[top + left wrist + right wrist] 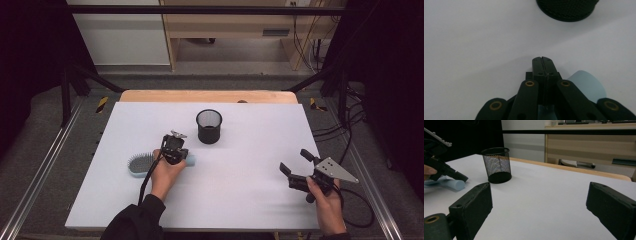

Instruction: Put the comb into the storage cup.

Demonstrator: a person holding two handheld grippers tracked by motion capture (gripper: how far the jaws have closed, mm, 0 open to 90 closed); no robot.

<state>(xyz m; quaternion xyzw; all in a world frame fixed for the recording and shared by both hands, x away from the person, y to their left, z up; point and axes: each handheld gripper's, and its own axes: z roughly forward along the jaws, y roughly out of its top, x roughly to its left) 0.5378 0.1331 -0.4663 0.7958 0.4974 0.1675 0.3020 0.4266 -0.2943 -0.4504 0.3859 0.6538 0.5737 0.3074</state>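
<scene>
**Left gripper closed above the hairbrush handle, right gripper idle and wide**

In the high view, a light blue hairbrush (141, 164) lies left of centre on the white table (250, 130), its grey bristle head toward the left of the frame and its handle pointing right. The left gripper (175, 145) sits over the handle, held by the left hand (167, 175) that comes in from the lower edge. In the left gripper view, its two jaws are pressed flat together with nothing between their tips; the rounded pale blue end of the hairbrush handle (587, 85) lies just right of and below them, in the lower right of the frame.

A black mesh pen cup (209, 126) stands upright near the centre of the high view, up and to the right of the left gripper.

The right gripper (295, 167) is in the lower right of the high view, well apart from the brush and cup. In the right gripper view, its jaws stand wide with only bare table between them.
</scene>
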